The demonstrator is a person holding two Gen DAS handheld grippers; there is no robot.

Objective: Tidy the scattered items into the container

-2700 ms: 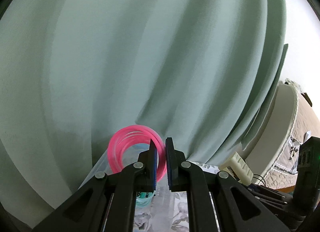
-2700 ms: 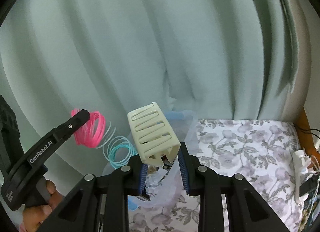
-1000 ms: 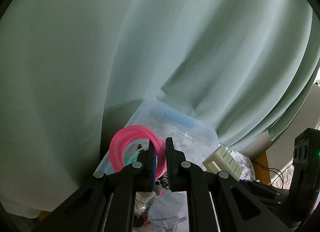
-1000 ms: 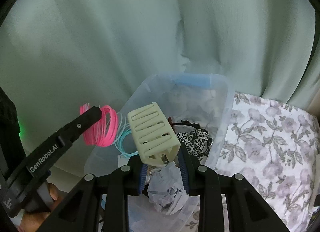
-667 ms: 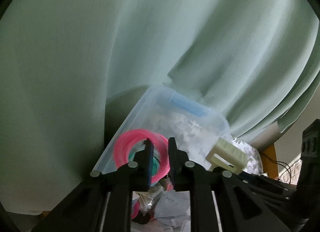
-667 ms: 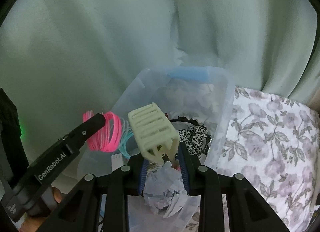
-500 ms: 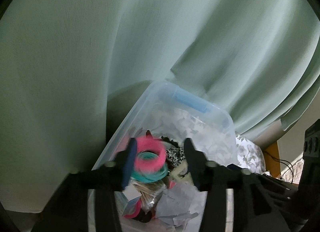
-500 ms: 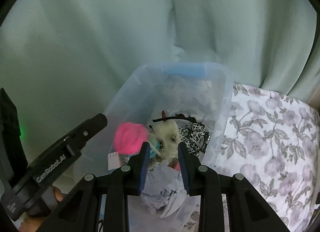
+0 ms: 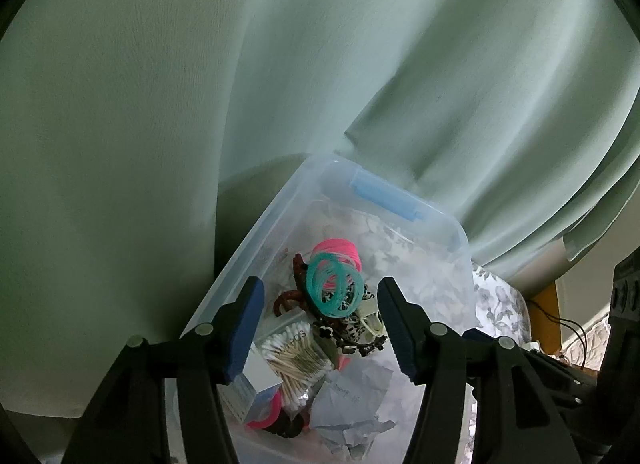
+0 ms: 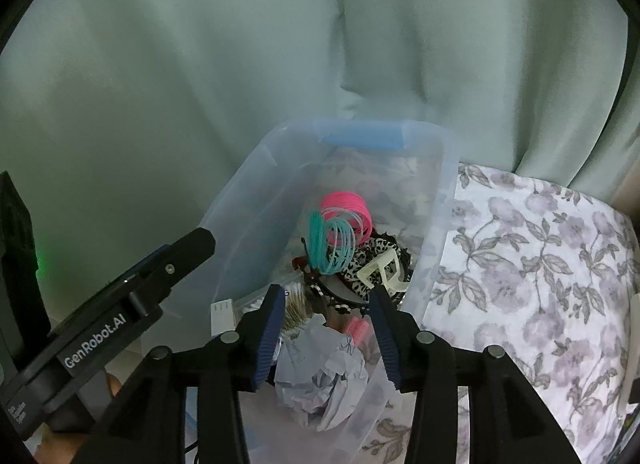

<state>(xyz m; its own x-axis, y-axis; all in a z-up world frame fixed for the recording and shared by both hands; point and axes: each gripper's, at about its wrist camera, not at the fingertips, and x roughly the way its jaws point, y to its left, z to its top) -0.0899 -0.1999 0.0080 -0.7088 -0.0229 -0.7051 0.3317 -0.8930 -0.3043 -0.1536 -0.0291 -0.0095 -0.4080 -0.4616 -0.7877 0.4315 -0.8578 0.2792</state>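
Observation:
A clear plastic bin (image 9: pixel 256 232) (image 10: pixel 434 200) with a blue handle sits under both grippers. Inside lie pink coil bands (image 9: pixel 338 247) (image 10: pixel 348 216), teal coil bands (image 9: pixel 334 286) (image 10: pixel 332 242), a cream hair claw (image 10: pixel 382 272) (image 9: pixel 370 318), a leopard-print scrunchie (image 10: pixel 360 260), cotton swabs (image 9: pixel 296 352) and crumpled paper (image 10: pixel 320 368) (image 9: pixel 352 388). My left gripper (image 9: pixel 318 308) hangs open above the bin with nothing between its fingers; its outer finger (image 10: pixel 176 256) also shows in the right wrist view. My right gripper (image 10: pixel 326 314) is open and empty over the bin's near end.
A pale green curtain (image 9: pixel 280 64) (image 10: pixel 320 44) hangs right behind the bin. The bin rests on a floral cloth (image 10: pixel 540 264) that spreads out to the right. A wooden edge and cables (image 9: pixel 548 312) lie at the far right.
Both grippers opened. The pink and teal bands fell from the left gripper and the cream hair claw from the right; all now lie in the bin.

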